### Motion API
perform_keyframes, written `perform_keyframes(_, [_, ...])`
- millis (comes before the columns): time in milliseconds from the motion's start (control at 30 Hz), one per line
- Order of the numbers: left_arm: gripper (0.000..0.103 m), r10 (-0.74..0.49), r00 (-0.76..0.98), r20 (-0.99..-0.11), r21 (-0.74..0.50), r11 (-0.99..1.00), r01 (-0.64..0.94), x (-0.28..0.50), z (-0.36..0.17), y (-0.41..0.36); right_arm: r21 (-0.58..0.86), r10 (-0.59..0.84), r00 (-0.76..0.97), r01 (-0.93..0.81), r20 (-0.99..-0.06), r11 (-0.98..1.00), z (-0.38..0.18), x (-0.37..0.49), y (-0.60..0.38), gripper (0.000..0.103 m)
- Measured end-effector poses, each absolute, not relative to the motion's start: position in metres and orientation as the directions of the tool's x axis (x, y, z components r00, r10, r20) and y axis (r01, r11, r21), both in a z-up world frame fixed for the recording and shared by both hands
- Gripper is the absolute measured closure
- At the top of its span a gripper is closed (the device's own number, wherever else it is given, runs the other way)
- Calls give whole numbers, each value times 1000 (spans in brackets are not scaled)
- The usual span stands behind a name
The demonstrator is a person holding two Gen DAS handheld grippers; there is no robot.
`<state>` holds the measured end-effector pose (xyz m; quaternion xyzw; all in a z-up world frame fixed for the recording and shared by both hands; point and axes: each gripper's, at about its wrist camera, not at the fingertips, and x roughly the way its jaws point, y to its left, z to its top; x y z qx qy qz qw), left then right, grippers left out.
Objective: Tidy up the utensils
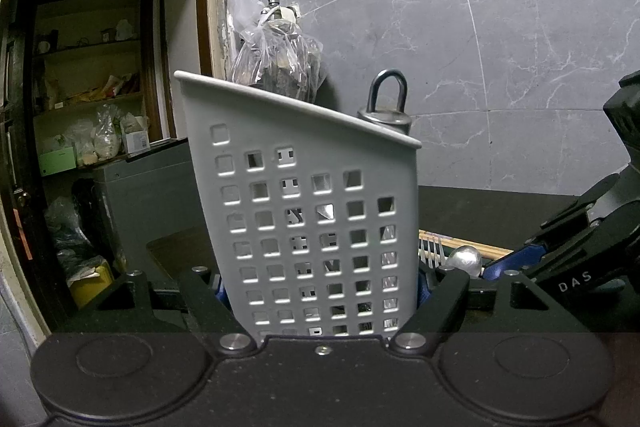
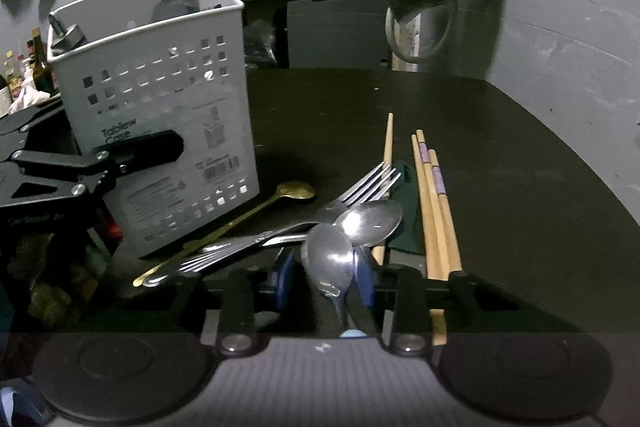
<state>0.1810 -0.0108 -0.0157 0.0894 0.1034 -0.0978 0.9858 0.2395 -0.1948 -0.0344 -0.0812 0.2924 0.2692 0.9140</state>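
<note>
holder (image 2: 160,131): 1 | steel spoons (image 2: 370,221): 2 | gold spoon (image 2: 298,190): 1 | fork (image 2: 360,189): 1 | chopsticks (image 2: 434,211): 4

Utensils and their grey holder on the dark counter

We see a grey plastic cutlery holder (image 2: 160,115) standing upright on the counter (image 2: 500,187), its walls pierced with square holes, a printed label on one face, and some utensils already standing inside it. Just beside its base lies a slim gold spoon (image 2: 298,190), bowl pointing away from us. Next to that, two steel forks (image 2: 360,187) lie crossed in a loose pile with a steel spoon (image 2: 370,221) resting over them. A second steel spoon (image 2: 330,259) stands tilted at the near edge of the pile, bowl up. To the right we count four wooden chopsticks (image 2: 434,211) lying roughly parallel, two with purple bands.
</note>
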Motion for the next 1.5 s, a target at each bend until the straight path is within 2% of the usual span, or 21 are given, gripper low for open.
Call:
perform_keyframes(233, [25,-174,960,-221,156,965,211,181,-16,-11,22,420,683,-509,-598,860,-30,244,-193,71])
perform_keyframes(500, [25,-175,959,-221,156,965,212,181,-16,-11,167,484,643,-490,-593,856,-29,254,-211,73])
perform_keyframes(967, [25,-174,959,-221,157,965,212,181,-16,-11,91,453,665,-503,-593,859,-30,245,-201,72])
perform_keyframes(1067, [25,-175,959,-221,157,965,212,181,-16,-11,91,462,657,-517,-595,851,-29,243,-200,71])
perform_keyframes(1200, [25,-175,959,-221,157,965,212,181,-16,-11,102,488,644,-540,-589,836,-27,243,-201,59])
perform_keyframes(1500, [25,-175,959,-221,157,965,212,181,-16,-11,139,511,621,-547,-594,826,-26,252,-209,59])
